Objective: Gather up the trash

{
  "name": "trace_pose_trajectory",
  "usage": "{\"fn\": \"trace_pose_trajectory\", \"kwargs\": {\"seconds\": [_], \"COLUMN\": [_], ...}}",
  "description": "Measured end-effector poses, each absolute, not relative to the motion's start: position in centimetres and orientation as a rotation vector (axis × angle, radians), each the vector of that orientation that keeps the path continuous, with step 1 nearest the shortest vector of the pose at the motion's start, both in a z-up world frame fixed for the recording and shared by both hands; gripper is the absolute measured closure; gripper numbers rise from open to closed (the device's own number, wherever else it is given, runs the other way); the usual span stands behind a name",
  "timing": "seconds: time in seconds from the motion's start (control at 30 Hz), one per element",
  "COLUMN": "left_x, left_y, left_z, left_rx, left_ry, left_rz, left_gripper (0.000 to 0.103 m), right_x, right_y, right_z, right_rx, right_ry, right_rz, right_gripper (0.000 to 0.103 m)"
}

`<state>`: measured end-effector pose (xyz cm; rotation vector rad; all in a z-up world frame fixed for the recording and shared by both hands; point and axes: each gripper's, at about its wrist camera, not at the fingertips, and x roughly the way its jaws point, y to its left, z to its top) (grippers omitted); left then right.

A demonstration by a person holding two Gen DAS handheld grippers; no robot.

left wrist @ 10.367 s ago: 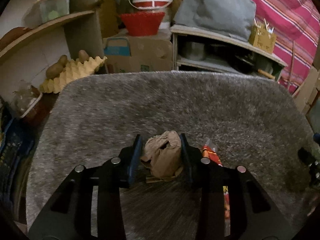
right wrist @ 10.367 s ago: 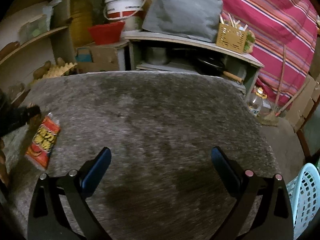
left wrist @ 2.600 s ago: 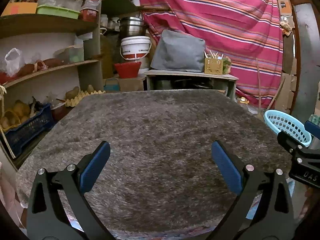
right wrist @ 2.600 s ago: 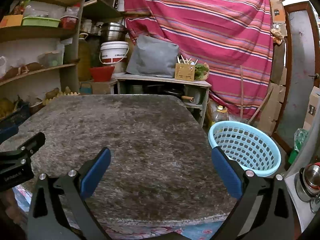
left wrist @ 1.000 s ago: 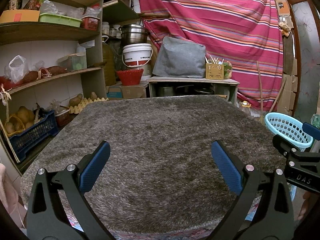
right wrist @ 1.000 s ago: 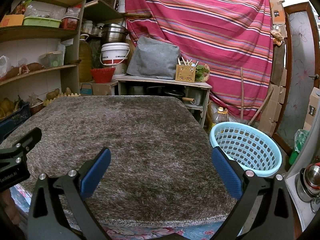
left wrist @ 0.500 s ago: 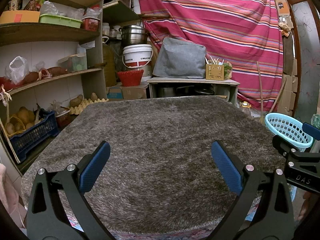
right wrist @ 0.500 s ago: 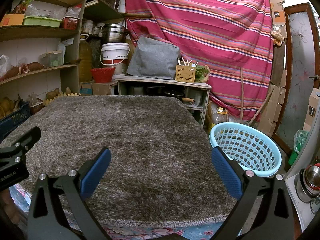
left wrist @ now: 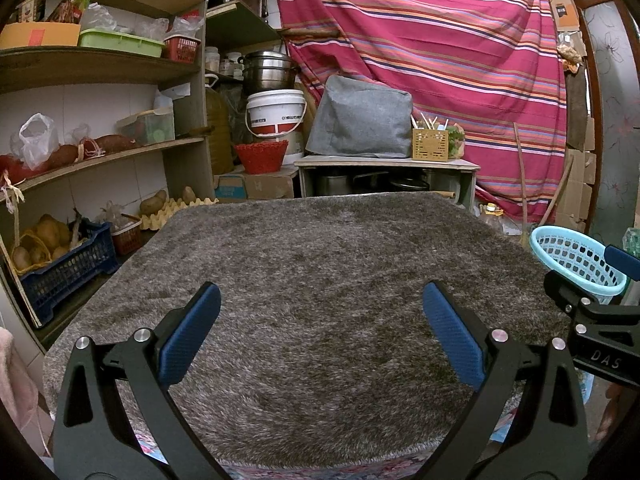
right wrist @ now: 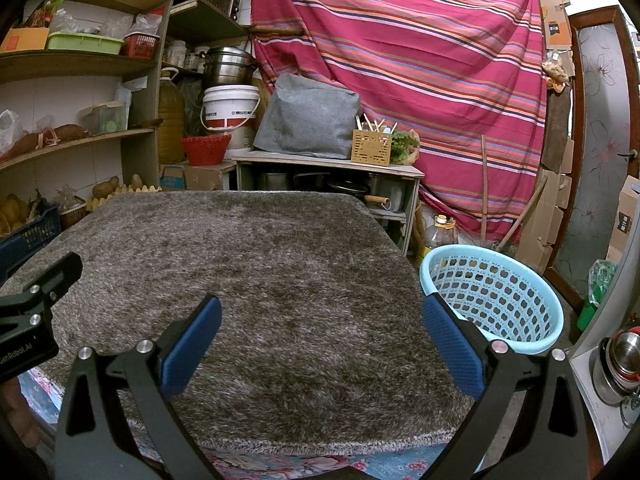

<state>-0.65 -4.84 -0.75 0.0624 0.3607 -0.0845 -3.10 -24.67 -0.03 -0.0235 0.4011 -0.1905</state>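
My left gripper (left wrist: 320,300) is open and empty, held above the near edge of a table covered by a shaggy grey rug (left wrist: 320,248). My right gripper (right wrist: 322,312) is open and empty too, over the same rug (right wrist: 248,256). I see no trash on the rug in either view. A light blue perforated basket (right wrist: 492,296) stands on the floor off the table's right side; it also shows in the left wrist view (left wrist: 572,256). What lies inside the basket is hidden. Each gripper's body shows at the edge of the other's view.
Wooden shelves (left wrist: 100,152) with bags, potatoes and a blue crate (left wrist: 60,264) line the left. A low cabinet (left wrist: 384,172) with pots, a grey cover and a white bucket (left wrist: 276,116) stands behind the table. A striped red cloth (right wrist: 420,60) hangs at the back. Cardboard boxes (right wrist: 548,208) are at right.
Over the last second both grippers stay open and almost still. About ten seconds ago the left gripper was around a crumpled brown paper bag on the rug and a snack wrapper lay there; neither shows now.
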Motion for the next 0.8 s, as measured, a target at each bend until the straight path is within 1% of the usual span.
{"fn": "trace_pose_trajectory", "kwargs": {"seconds": [0.8], "left_x": [-0.69], "left_y": [-4.61], "left_z": [-0.06], "left_rx": [0.076], "left_ry": [0.347], "left_rz": [-0.075], "left_gripper": [0.005], "right_x": [-3.21], "right_y": [-24.8], "right_z": [-0.11], "right_rx": [-0.025], "right_ry": [0.395], "right_rz": [-0.186], "right_gripper": [0.005]}}
